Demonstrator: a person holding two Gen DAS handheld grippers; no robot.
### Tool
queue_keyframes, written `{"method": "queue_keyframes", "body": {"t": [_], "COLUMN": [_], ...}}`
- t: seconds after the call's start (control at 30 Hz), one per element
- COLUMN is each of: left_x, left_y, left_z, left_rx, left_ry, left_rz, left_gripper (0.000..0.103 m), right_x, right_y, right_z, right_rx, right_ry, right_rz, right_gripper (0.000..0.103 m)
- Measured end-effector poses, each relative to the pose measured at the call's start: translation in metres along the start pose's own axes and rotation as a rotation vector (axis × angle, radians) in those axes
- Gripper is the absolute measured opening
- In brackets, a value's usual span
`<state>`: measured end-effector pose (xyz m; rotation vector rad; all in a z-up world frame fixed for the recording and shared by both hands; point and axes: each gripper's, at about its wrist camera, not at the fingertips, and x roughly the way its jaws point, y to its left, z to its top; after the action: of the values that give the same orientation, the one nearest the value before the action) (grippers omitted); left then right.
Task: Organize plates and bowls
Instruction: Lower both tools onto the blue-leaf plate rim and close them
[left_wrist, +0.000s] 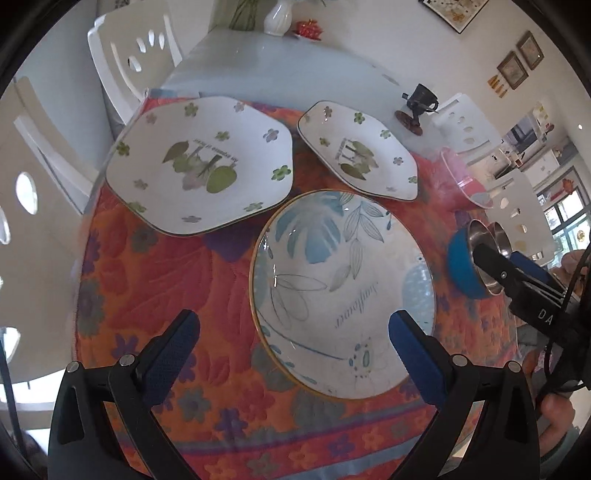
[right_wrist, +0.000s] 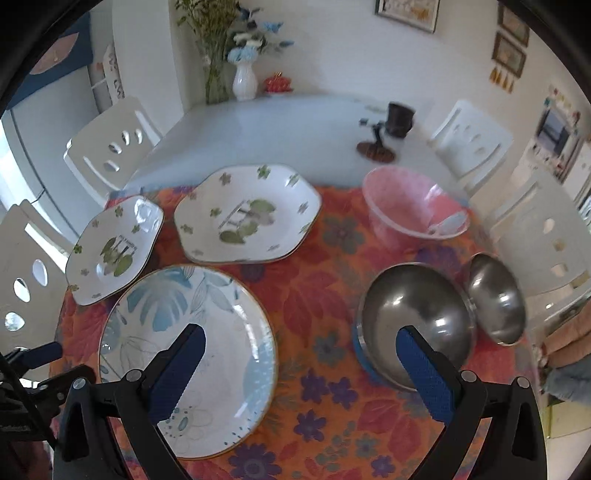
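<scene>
A round plate with blue leaves (left_wrist: 343, 291) (right_wrist: 221, 314) lies on the flowered cloth, nearest to both grippers. Behind it rest two white six-sided plates with green flowers, one large (left_wrist: 199, 166) (right_wrist: 247, 218) and one smaller (left_wrist: 358, 151) (right_wrist: 114, 247). A pink bowl (right_wrist: 410, 210) (left_wrist: 461, 177) stands at the back right. A big steel bowl (right_wrist: 413, 321) with a blue base (left_wrist: 461, 269) sits beside a small steel bowl (right_wrist: 495, 299). My left gripper (left_wrist: 293, 332) hangs open over the round plate's near left edge. My right gripper (right_wrist: 301, 343) is open between that plate and the big steel bowl.
The orange flowered cloth (right_wrist: 314, 288) covers the near part of a pale table (right_wrist: 277, 129). Farther back stand a dark cup (right_wrist: 400, 118) by a small brown stand, a white vase (right_wrist: 244, 83) and a red item. White chairs (right_wrist: 110, 147) ring the table.
</scene>
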<state>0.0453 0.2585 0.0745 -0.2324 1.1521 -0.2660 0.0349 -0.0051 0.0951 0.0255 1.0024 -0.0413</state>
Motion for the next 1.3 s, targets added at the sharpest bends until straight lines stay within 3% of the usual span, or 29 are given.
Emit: {"method": "queue_keyframes", "body": {"t": [0.17, 0.3, 0.4, 0.53, 0.67, 0.87, 1.07, 1.13, 1.2, 1.3], "left_x": [0.013, 0.024, 0.032, 0.035, 0.041, 0.043, 0.047, 0.048, 0.050, 0.054], "left_y": [0.006, 0.009, 0.011, 0.015, 0.018, 0.020, 0.018, 0.018, 0.019, 0.020], "left_z": [0.008, 0.011, 0.012, 0.011, 0.011, 0.013, 0.012, 0.012, 0.012, 0.012], "left_rx": [0.001, -0.010, -0.023, -0.029, -0.022, -0.030, -0.030, -0.035, -0.042, -0.047], "left_ry": [0.027, 0.048, 0.058, 0.061, 0.075, 0.075, 0.076, 0.077, 0.079, 0.091], "left_rz": [-0.023, -0.028, -0.027, -0.020, -0.002, 0.000, 0.004, 0.005, 0.004, -0.001], "left_gripper": [0.101, 0.096, 0.092, 0.087, 0.068, 0.067, 0.067, 0.067, 0.063, 0.049], "right_x": [0.019, 0.037, 0.048, 0.047, 0.057, 0.066, 0.075, 0.078, 0.081, 0.085], "right_y": [0.010, 0.012, 0.015, 0.028, 0.029, 0.022, 0.018, 0.017, 0.017, 0.016], "right_z": [0.005, 0.008, 0.007, 0.005, 0.005, 0.004, 0.002, 0.001, 0.001, 0.000], "right_rx": [-0.031, -0.038, -0.047, -0.117, -0.101, -0.057, -0.030, -0.015, -0.006, -0.003], "right_ry": [0.047, 0.108, 0.147, 0.132, 0.152, 0.175, 0.200, 0.201, 0.210, 0.213], "right_rz": [0.028, 0.078, 0.111, 0.110, 0.093, 0.113, 0.139, 0.139, 0.146, 0.153], "right_gripper": [0.102, 0.093, 0.093, 0.093, 0.093, 0.090, 0.074, 0.061, 0.055, 0.049]}}
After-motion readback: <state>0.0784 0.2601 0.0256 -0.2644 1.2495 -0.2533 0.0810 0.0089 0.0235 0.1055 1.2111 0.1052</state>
